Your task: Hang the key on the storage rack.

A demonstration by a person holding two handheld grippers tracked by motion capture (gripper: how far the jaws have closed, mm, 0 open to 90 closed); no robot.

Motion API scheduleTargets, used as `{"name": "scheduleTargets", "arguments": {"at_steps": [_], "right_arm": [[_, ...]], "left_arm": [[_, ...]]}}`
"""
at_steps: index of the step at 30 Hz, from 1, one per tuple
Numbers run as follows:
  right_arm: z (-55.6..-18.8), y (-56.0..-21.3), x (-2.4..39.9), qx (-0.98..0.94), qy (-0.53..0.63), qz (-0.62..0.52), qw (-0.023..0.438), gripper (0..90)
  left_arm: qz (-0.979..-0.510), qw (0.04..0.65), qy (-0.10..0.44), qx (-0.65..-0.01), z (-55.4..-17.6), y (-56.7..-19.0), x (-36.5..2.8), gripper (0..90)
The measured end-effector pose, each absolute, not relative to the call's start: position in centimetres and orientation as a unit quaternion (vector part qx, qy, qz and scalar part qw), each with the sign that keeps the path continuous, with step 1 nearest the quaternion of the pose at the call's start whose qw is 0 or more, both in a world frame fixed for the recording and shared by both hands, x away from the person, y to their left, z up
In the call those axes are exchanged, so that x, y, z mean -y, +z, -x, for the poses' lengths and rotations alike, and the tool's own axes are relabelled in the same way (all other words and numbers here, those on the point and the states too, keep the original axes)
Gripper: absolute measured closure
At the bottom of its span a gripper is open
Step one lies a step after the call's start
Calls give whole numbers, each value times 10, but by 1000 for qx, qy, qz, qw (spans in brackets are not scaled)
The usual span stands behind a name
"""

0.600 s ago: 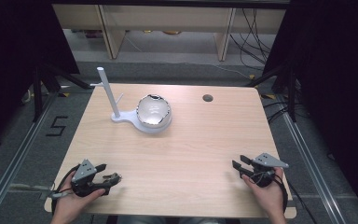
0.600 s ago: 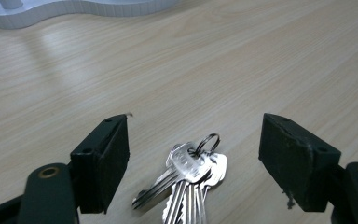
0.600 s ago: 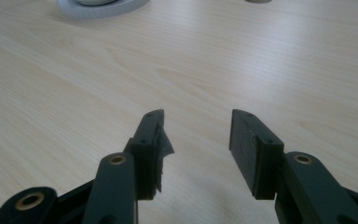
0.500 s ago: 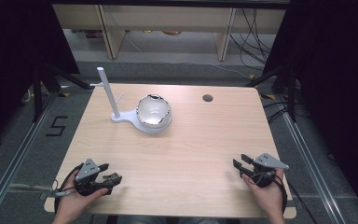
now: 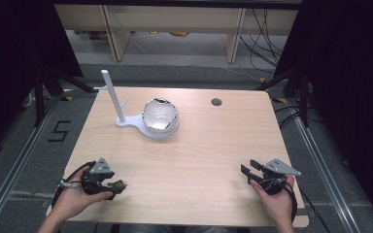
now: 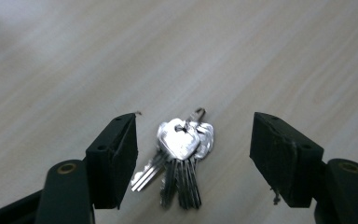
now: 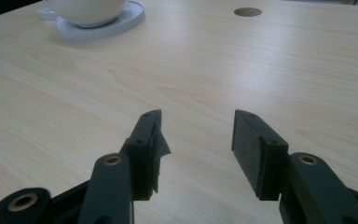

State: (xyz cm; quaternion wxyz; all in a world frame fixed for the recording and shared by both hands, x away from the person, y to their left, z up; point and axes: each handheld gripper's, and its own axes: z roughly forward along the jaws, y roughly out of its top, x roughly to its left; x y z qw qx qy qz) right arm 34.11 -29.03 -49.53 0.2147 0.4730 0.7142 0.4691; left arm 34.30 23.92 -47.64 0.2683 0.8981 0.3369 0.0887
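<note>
Left gripper (image 6: 193, 140) poised right over the bunch of keys (image 6: 182, 154)

Jaws stand wide apart, a pad on either side, nothing pinched yet; the keys lie flat on the table (image 5: 199, 160) at its near left corner, blades fanned back toward the hand, ring end pointing away. Right gripper (image 7: 196, 140) sits spread and empty at the near right, well apart, so the left hand looks the one to close in

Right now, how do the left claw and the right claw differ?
The left claw points down at a bunch of keys lying between its open jaws; the right claw has bare table between its jaws. The left jaws stand wider apart than the right. Both are open and hold nothing.
</note>
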Motion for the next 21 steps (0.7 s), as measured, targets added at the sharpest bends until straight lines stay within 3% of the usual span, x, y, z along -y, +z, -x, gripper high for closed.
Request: {"name": "scheduleTargets", "arguments": {"at_steps": [4, 8, 13, 21], "right_arm": [[-345, -496, 293, -719, 476, -455, 222, 536], [-345, -496, 294, -722, 472, -456, 220, 536], [-344, -497, 292, -721, 471, -464, 208, 534], [-347, -499, 290, -728, 472, -449, 212, 529]], "left_arm": [[-921, 214, 78, -316, -352, -477, -229, 311], [-921, 205, 87, -319, -358, -475, -220, 345], [-944, 129, 49, -301, -372, -471, -212, 394], [-963, 66, 16, -261, -386, -473, -200, 403]]}}
